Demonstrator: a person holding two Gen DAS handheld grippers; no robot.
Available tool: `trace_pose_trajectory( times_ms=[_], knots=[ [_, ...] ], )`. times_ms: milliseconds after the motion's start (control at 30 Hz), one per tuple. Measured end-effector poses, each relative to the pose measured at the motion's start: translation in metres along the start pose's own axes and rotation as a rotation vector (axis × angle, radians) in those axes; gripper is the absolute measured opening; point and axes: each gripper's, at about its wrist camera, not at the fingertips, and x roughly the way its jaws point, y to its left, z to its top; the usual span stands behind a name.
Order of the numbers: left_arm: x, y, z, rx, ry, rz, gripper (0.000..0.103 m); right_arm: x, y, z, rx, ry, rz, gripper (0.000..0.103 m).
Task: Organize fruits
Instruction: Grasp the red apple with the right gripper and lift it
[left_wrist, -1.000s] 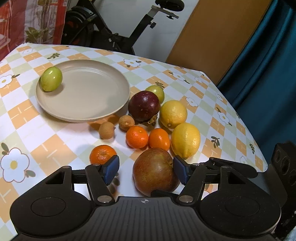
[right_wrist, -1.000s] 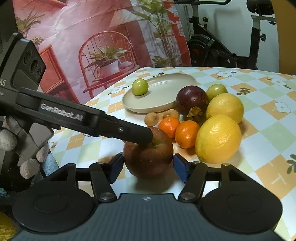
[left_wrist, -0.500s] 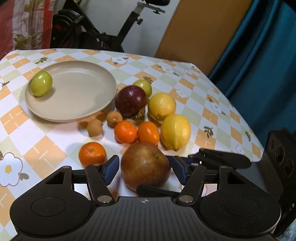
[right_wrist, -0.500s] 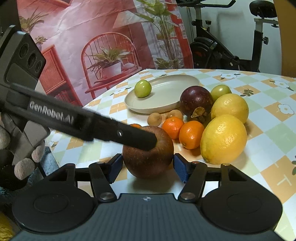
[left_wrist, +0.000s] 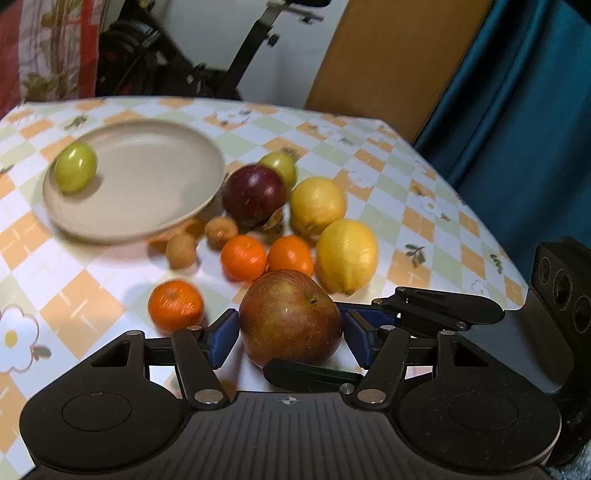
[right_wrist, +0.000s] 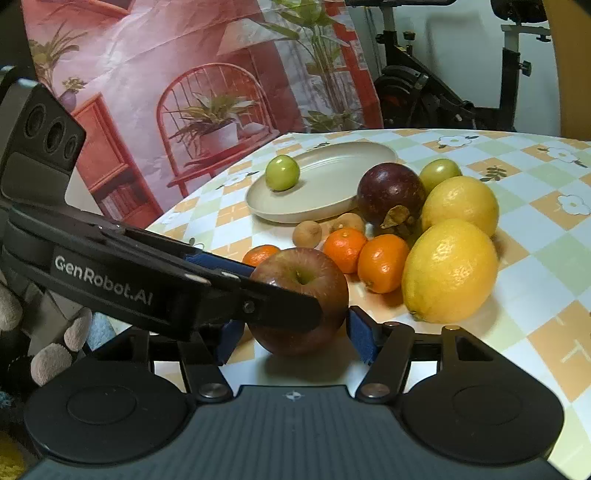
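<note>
A red-brown apple (left_wrist: 291, 317) (right_wrist: 306, 280) sits between both pairs of blue pads near the table's front edge. My left gripper (left_wrist: 290, 332) has a pad against each side of it. In the right wrist view that gripper (right_wrist: 284, 291) crosses the apple's front. My right gripper (right_wrist: 293, 339) is shut on the same apple from another side. Whether the apple rests on the cloth is unclear. A beige plate (left_wrist: 147, 206) (right_wrist: 332, 184) beyond holds one green fruit (left_wrist: 75, 171). Two lemons (left_wrist: 347, 254), a purple fruit (left_wrist: 255, 194), three small oranges (left_wrist: 243, 257) and two brown longans (left_wrist: 181, 250) lie beside the plate.
A second green fruit (left_wrist: 279, 166) hides behind the purple one. The checked tablecloth (left_wrist: 406, 206) drops off at the right, by a teal curtain (left_wrist: 517, 129). An exercise bike (right_wrist: 424, 92) stands behind the table. A gloved hand (right_wrist: 55, 350) holds the left gripper.
The left gripper's pads have drawn in until the apple fills the gap between them, and its view has tilted a little. The right gripper and the other fruit have not moved.
</note>
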Motion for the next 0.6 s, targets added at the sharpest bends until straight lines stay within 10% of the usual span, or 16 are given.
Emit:
trace_pose_trajectory(
  times_ms=[267,600],
  knots=[
    [-0.032,-0.001,0.030,0.044,-0.128,0.000,0.065,-0.020,0.010,0.038,-0.064,-0.052,-0.039,0.063],
    [-0.039,0.089,0.080,-0.141,-0.152,0.008,0.065,0.047,0.024,0.126,-0.214,0.000,0.033,0.063]
  ],
)
